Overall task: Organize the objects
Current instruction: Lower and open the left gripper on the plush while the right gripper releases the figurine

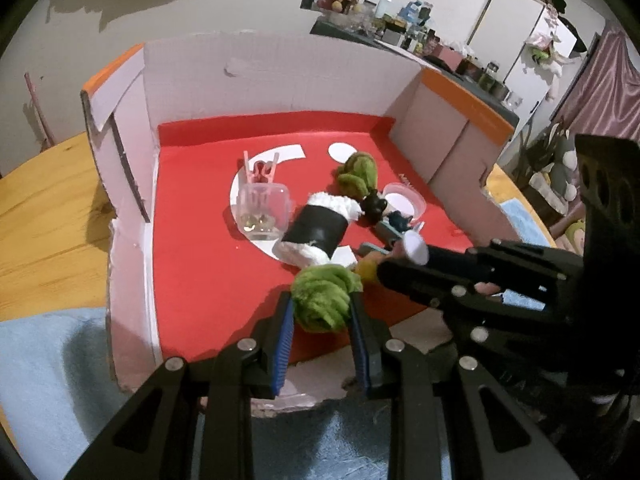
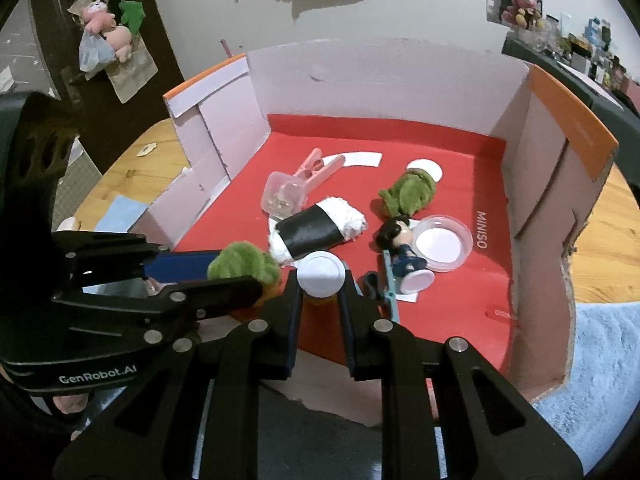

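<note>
On my left wrist camera the left gripper (image 1: pixel 322 312) is clamped on a green fuzzy toy (image 1: pixel 325 297), its blue pads (image 1: pixel 283 344) pressing both sides, and the toy hangs over the near edge of the red floor of the cardboard box (image 1: pixel 280 76). My right gripper (image 2: pixel 320 300) has its fingers closed on a small orange piece topped by a white round cap (image 2: pixel 321 273); the orange part is mostly hidden between the fingers, so I cannot say what it is. The two grippers sit just beside each other at the front of the box, the left one reaching in from the side in the right wrist view (image 2: pixel 240 276). Inside the box, near the middle, lies a white fluffy roll with a black band (image 2: pixel 316 232), touching a clear plastic tub (image 2: pixel 282 196) with small round things in it. A pink clothespin (image 2: pixel 320 168) lies just behind the tub. Further right rests a second green fuzzy toy (image 2: pixel 408 194), and near it a small doll with black hair (image 2: pixel 402 246) lies against a clear round lid (image 2: pixel 442 248). A light blue clip (image 2: pixel 390 292) lies beside the doll. The box stands on a wooden table (image 1: pixel 48 216) with a pale blue cloth (image 2: pixel 600 360) under its front edge.
</note>
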A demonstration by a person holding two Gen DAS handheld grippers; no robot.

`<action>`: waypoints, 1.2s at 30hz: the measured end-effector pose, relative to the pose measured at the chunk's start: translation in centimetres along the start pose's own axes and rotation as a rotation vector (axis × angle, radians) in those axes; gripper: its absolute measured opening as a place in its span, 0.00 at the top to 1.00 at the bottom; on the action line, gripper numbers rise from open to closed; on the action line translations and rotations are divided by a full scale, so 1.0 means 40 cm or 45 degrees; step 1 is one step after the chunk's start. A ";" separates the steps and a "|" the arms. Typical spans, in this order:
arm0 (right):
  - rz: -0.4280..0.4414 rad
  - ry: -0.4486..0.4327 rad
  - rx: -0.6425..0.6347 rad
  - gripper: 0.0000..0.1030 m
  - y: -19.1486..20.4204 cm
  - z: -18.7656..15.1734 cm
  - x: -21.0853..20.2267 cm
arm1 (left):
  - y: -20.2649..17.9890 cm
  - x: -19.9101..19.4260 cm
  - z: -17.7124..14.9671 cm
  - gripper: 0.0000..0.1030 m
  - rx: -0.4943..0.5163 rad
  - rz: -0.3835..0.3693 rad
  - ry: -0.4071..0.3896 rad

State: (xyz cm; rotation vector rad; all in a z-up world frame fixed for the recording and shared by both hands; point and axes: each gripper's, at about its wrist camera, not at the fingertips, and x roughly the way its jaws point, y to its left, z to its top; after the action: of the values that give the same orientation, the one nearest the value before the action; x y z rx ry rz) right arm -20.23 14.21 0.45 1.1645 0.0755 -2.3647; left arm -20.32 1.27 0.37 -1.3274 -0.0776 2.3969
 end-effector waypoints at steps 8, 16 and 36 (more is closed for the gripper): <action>-0.010 0.014 0.024 0.84 -0.021 0.007 0.016 | 0.036 0.027 0.029 0.72 -0.054 -0.002 0.004; -0.050 0.029 0.027 0.84 -0.029 0.021 0.049 | 0.058 0.039 0.060 0.72 -0.064 0.060 -0.011; -0.017 0.036 0.045 0.84 -0.035 0.018 0.058 | 0.064 0.043 0.061 0.71 -0.079 0.051 -0.024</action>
State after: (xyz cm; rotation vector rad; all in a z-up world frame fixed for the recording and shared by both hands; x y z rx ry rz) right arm -22.60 14.30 -1.09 1.2181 0.0511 -2.3703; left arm -23.96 -0.13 -0.28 -1.3465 -0.1330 2.4596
